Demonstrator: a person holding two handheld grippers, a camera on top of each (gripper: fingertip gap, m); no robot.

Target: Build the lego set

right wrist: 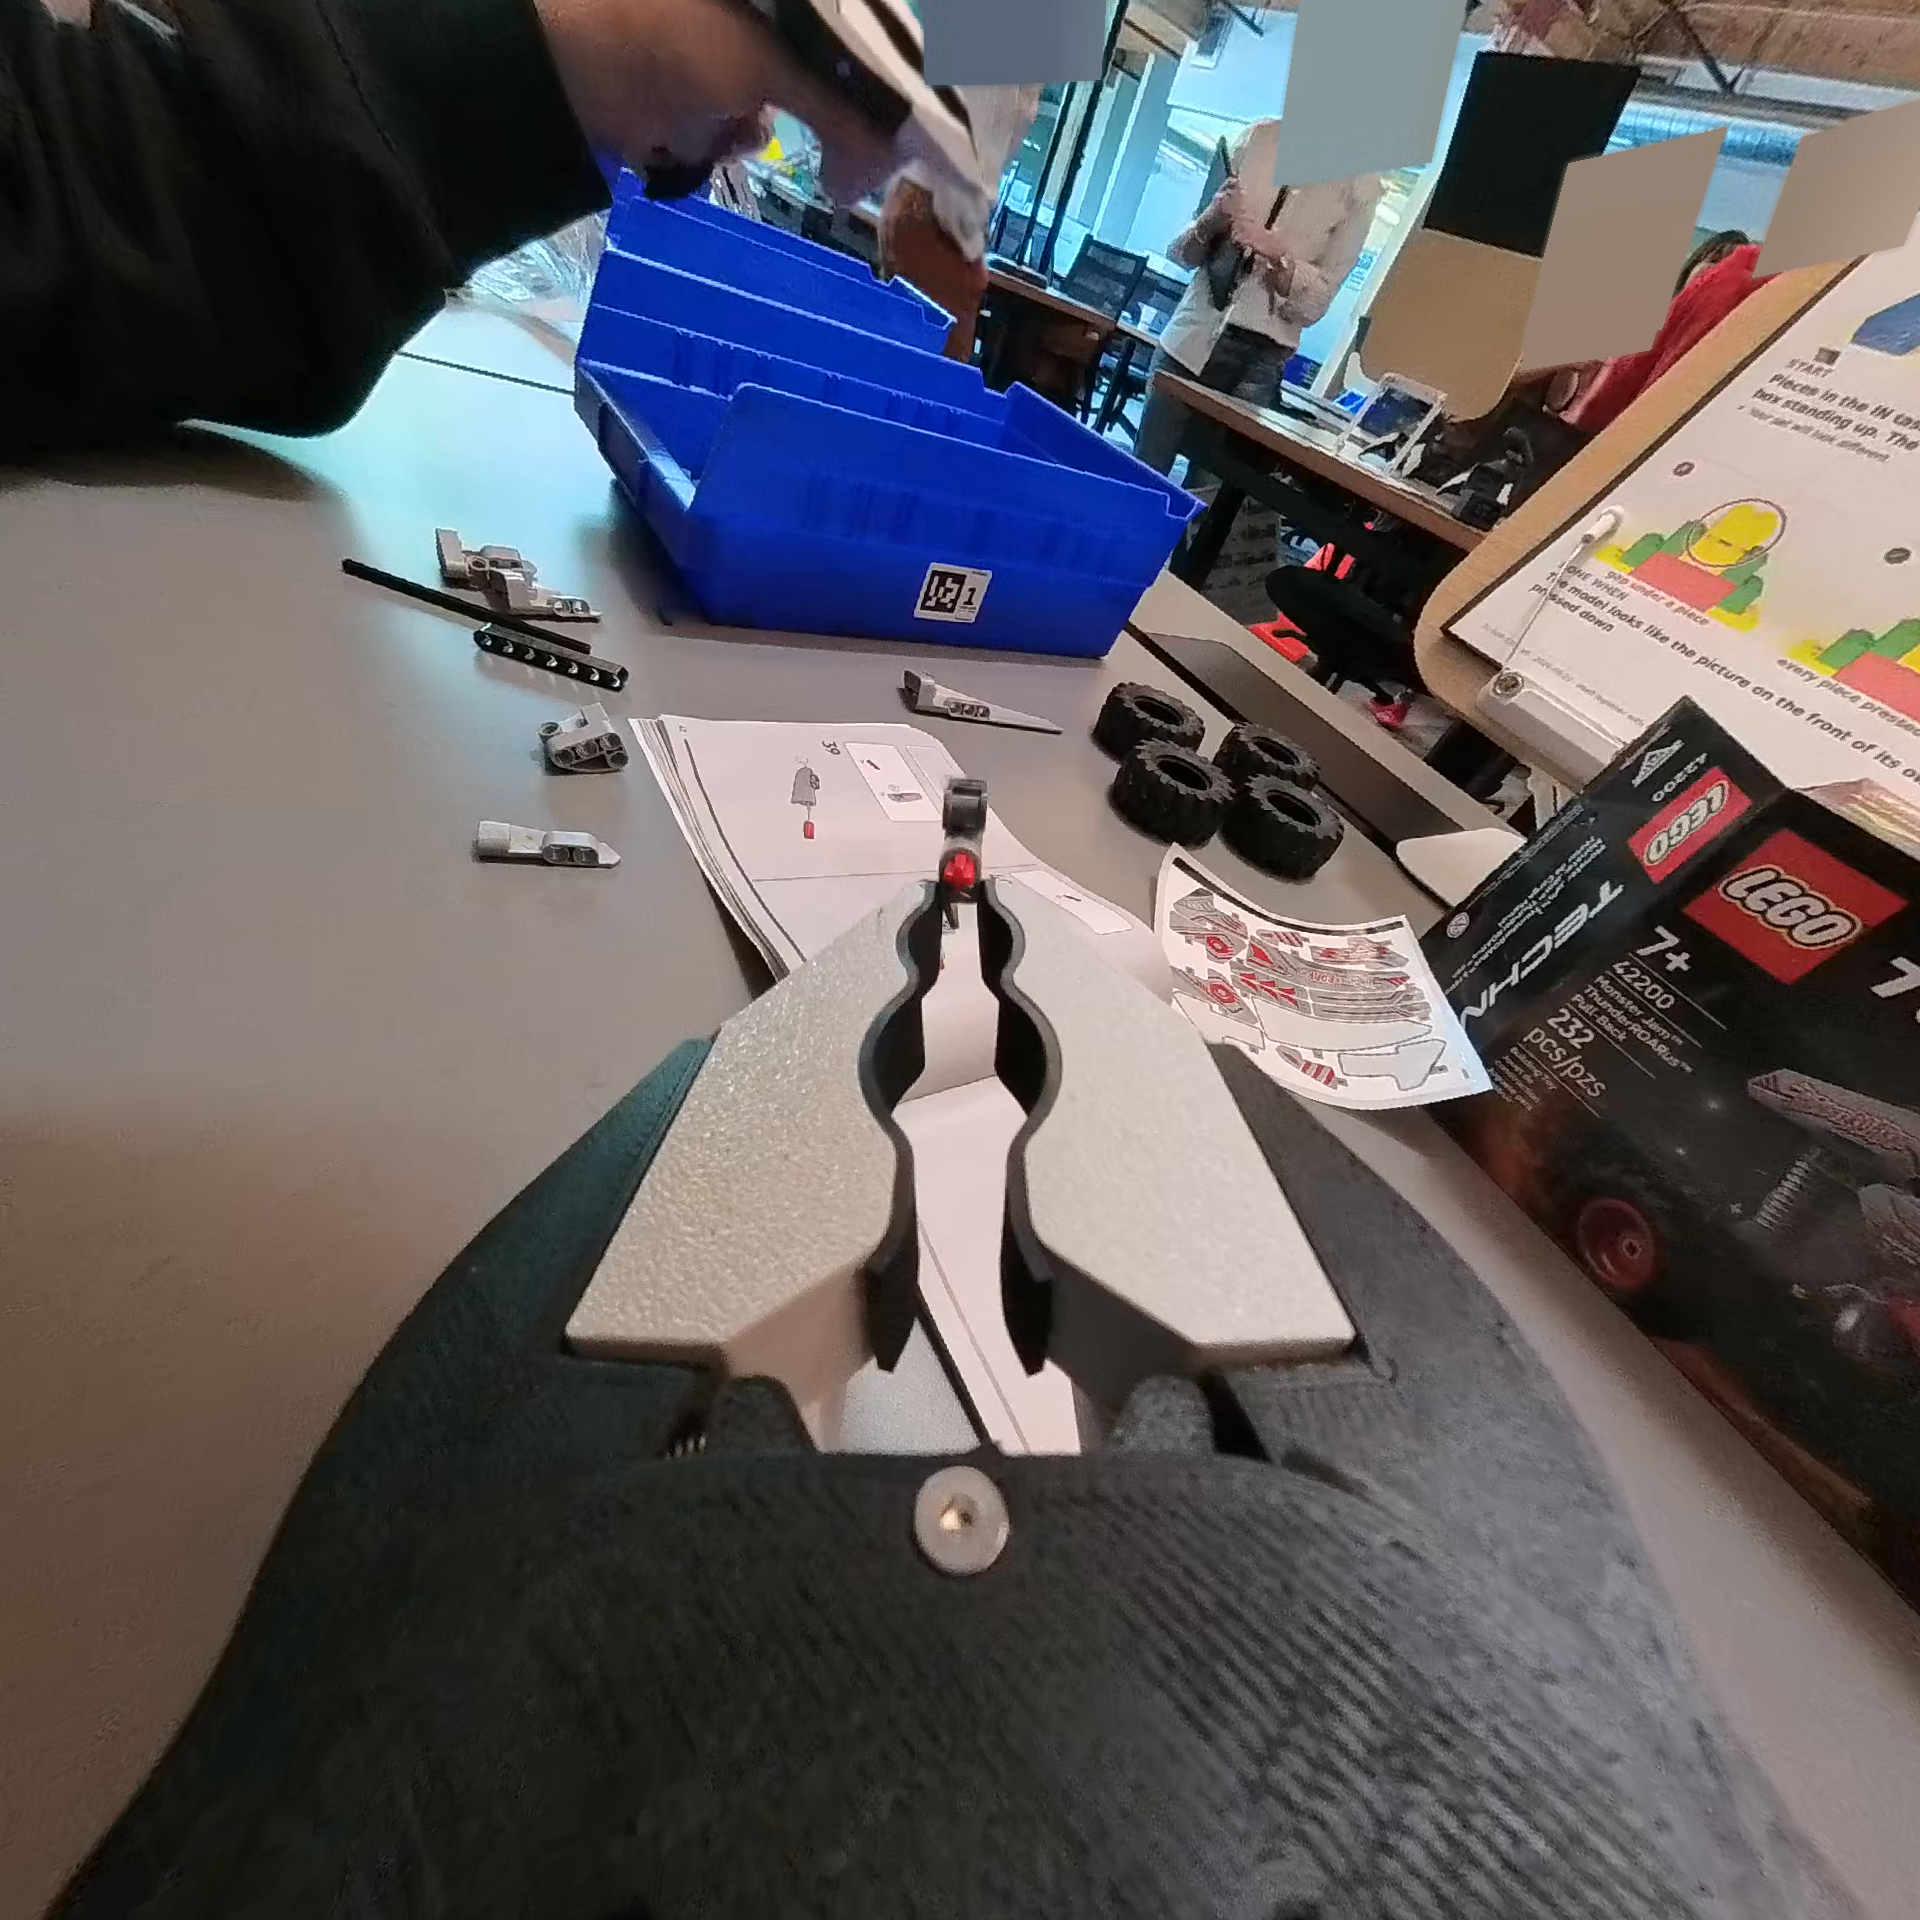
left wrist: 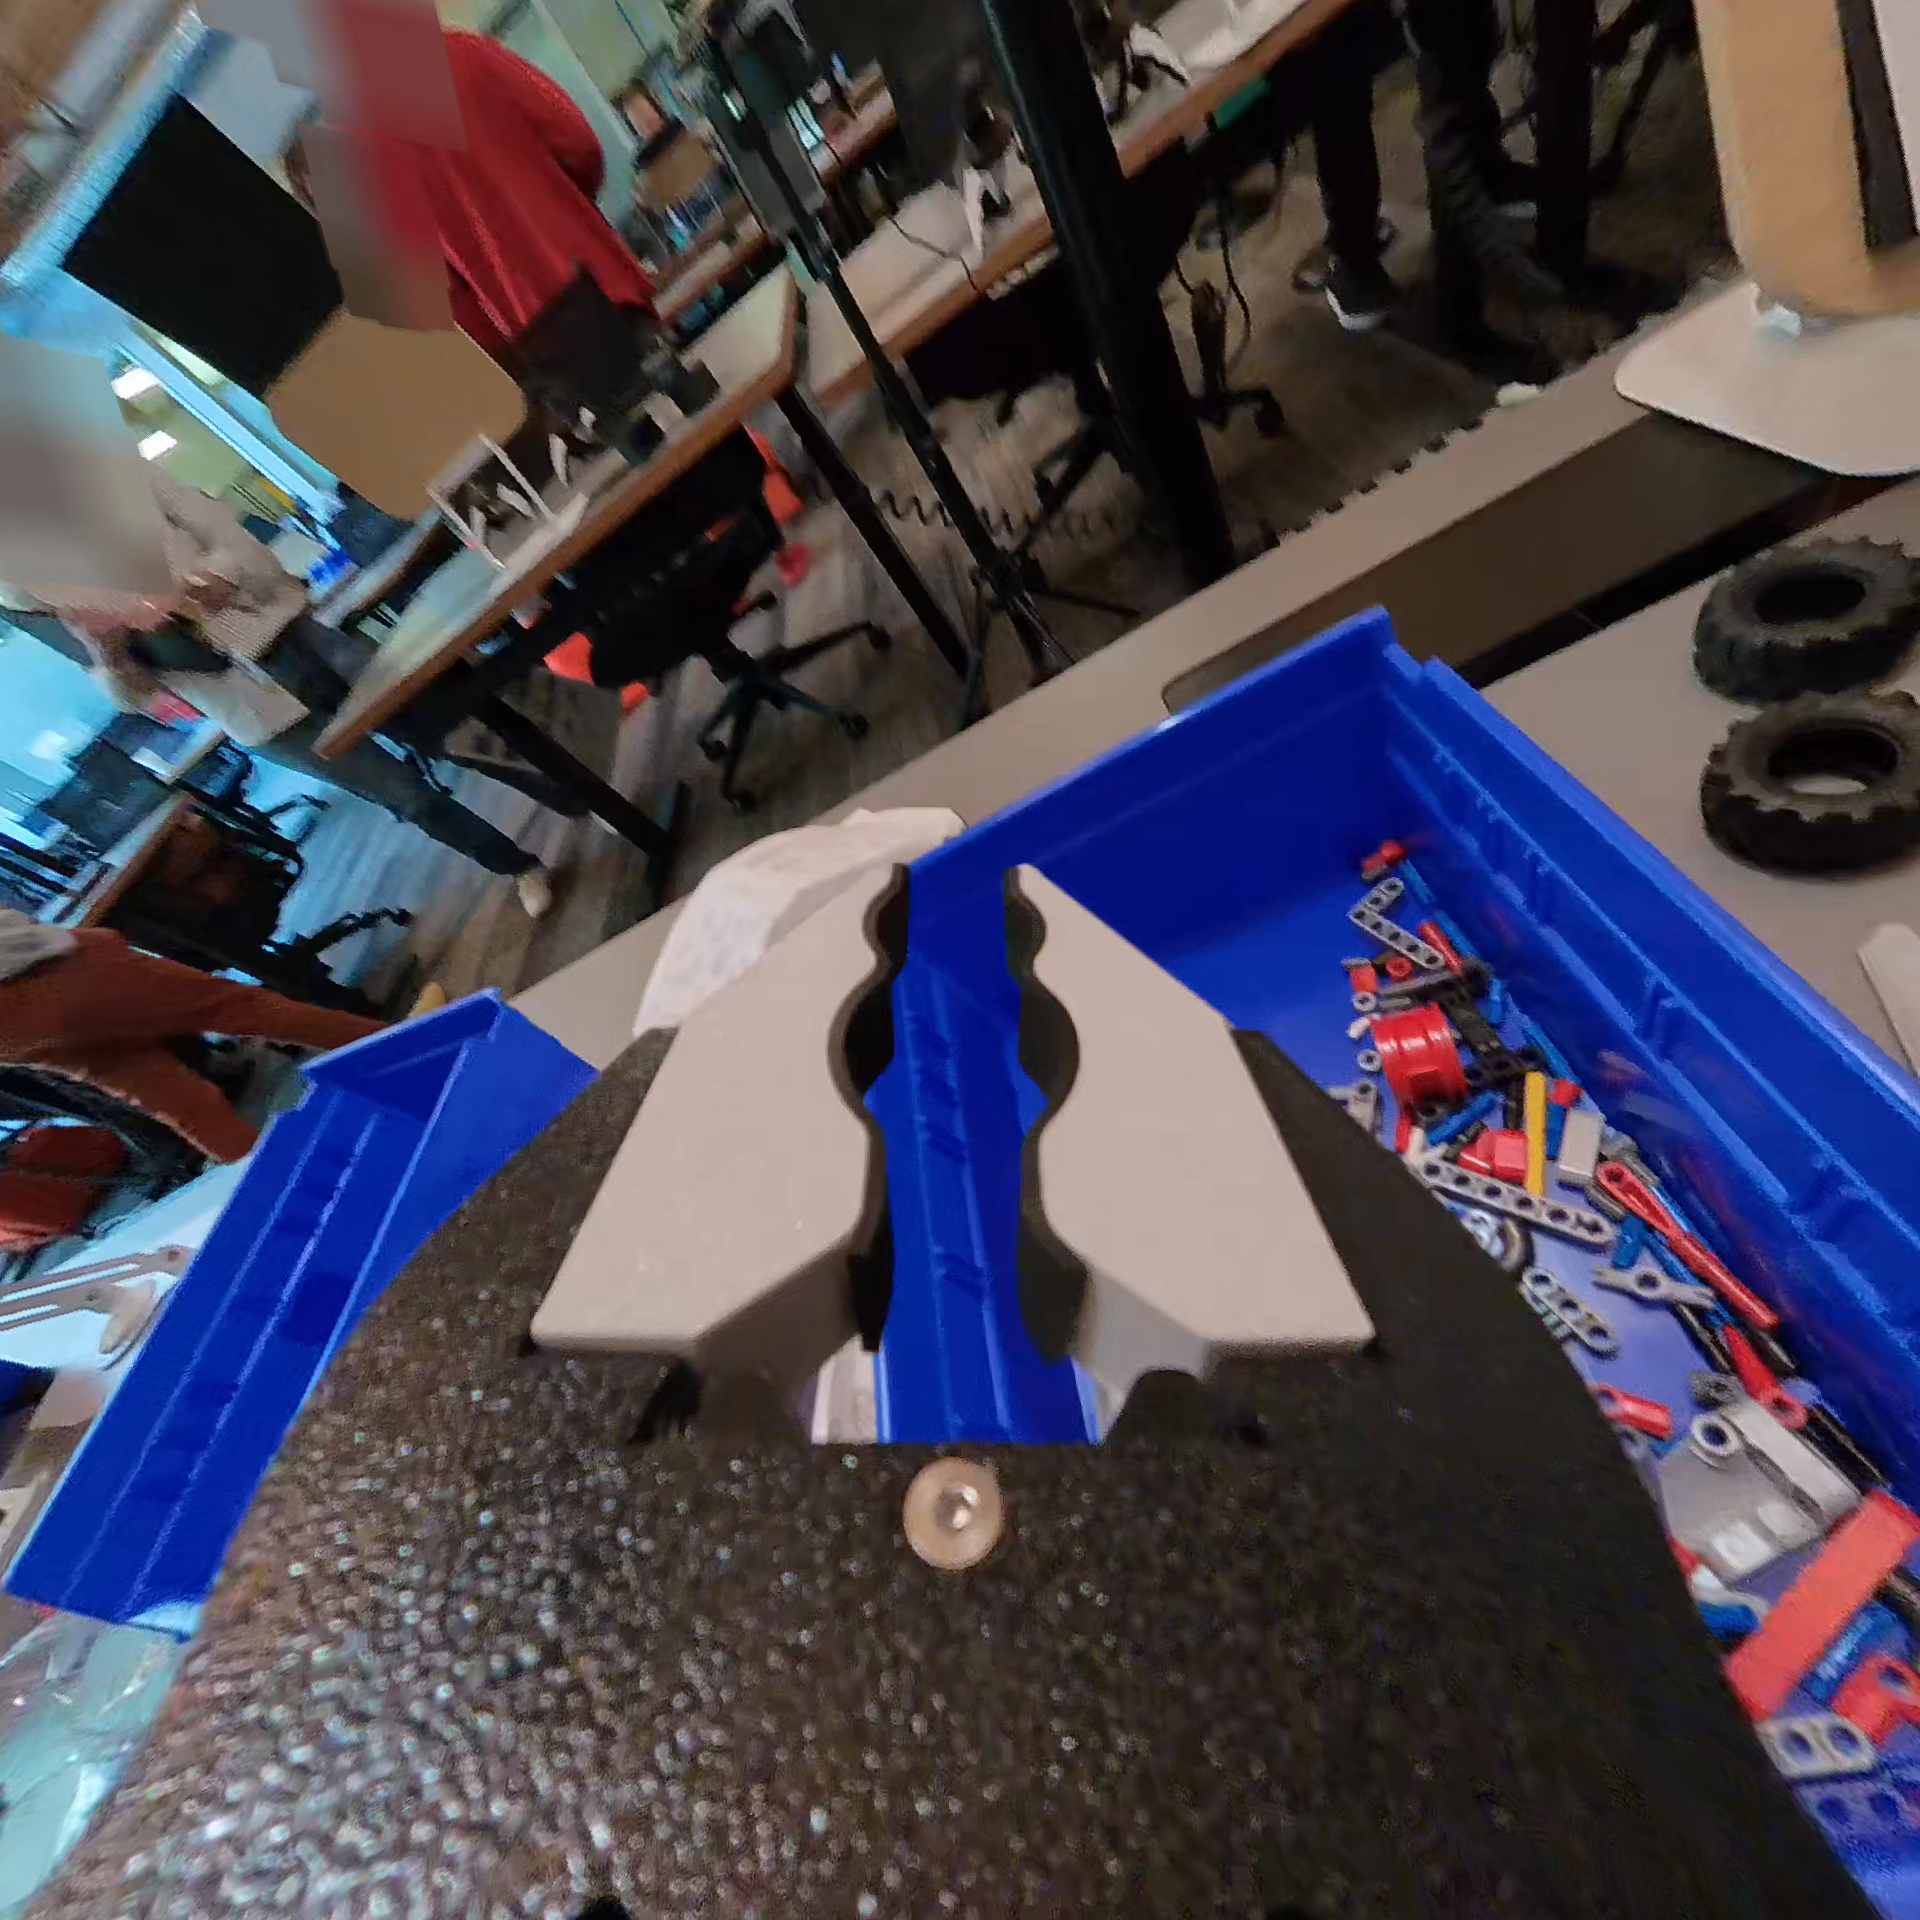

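Note:
My left gripper [left wrist: 958, 878] is open and empty. It hovers over the near wall of a blue bin [left wrist: 1195, 790] that holds several loose red, grey, blue and black Lego pieces [left wrist: 1507, 1143]. My right gripper [right wrist: 956, 896] is shut on a small dark grey connector with a red pin [right wrist: 961, 831], which it holds upright at its fingertips just above the open instruction booklet [right wrist: 810, 800]. Grey parts [right wrist: 514, 577] [right wrist: 582, 740] [right wrist: 545, 842], a black beam [right wrist: 551, 655] and a grey wedge [right wrist: 977, 709] lie on the table.
Several black tyres [right wrist: 1216, 779] sit right of the booklet, two of which show in the left wrist view [left wrist: 1813, 707]. A sticker sheet [right wrist: 1309, 997], the Lego box [right wrist: 1714, 987] and an instruction board [right wrist: 1714, 520] stand at the right. A second blue bin [left wrist: 312, 1299] lies left. A person's arm [right wrist: 260, 208] reaches over the bins [right wrist: 904, 520].

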